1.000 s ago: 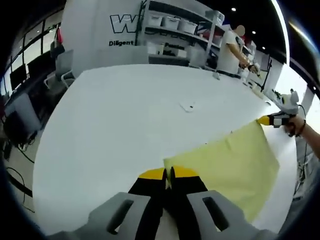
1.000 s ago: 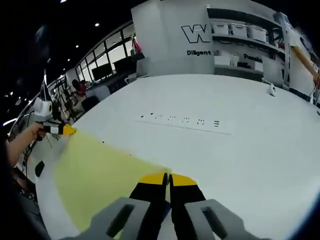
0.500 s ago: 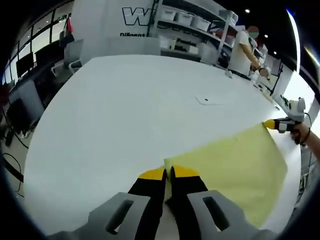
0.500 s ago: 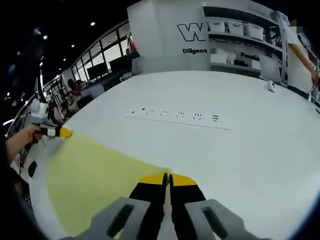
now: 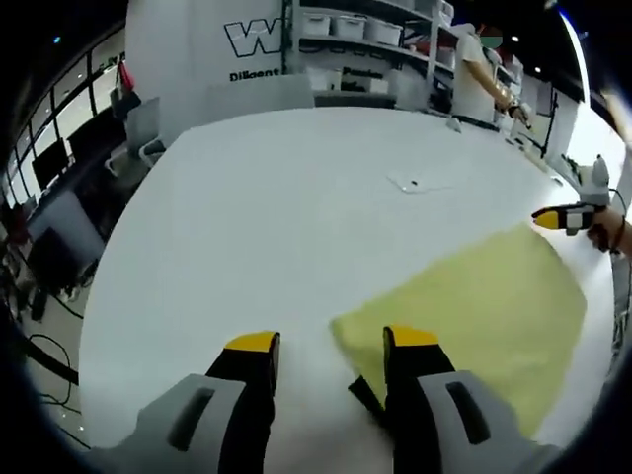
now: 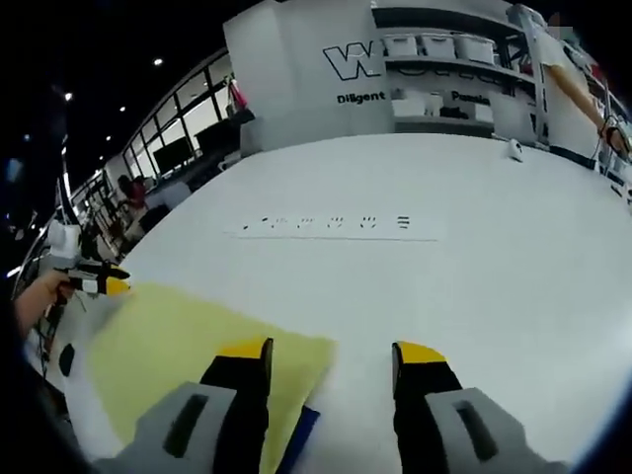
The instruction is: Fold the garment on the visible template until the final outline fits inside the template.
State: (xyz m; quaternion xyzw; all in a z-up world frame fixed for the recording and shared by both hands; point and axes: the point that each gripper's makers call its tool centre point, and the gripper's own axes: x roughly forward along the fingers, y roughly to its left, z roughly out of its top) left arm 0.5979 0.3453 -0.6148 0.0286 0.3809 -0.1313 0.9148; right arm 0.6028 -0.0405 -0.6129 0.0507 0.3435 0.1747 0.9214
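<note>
Garment: a pale yellow garment [image 5: 474, 301] lies flat on the white counter [image 5: 296, 217]; in the right gripper view the same garment [image 6: 188, 351] spreads to the left of that view, its near corner under the view's own left jaw.
Left gripper: the left gripper [image 5: 331, 346] has its jaws spread wide apart, holding nothing; the garment's near corner lies between them, by the right jaw. In the right gripper view this gripper [image 6: 99, 284] shows far left at the garment's far corner, held by a hand [image 6: 35, 296]; its jaws are too small there to judge.
Right gripper: the right gripper [image 6: 331, 353] stands with jaws parted and nothing between them; the left jaw rests over the garment's edge, the right jaw over bare counter. In the left gripper view it [image 5: 558, 217] appears at the far right, just past the garment's far corner.
Dark piece: a small blue-dark strip [image 6: 301, 430] shows beside the right gripper's left jaw; what it is cannot be told.
Template marks: a row of small dark marks above a thin line [image 6: 331, 225] sits on the counter, well apart from the garment.
Counter items: a small object [image 5: 410, 184] lies mid-counter; another small white one [image 6: 513, 150] near the far edge.
Background: shelves with bins [image 5: 360, 25], a wall with lettering [image 6: 370, 64], a person [image 5: 479, 74] standing at the counter's far side.
</note>
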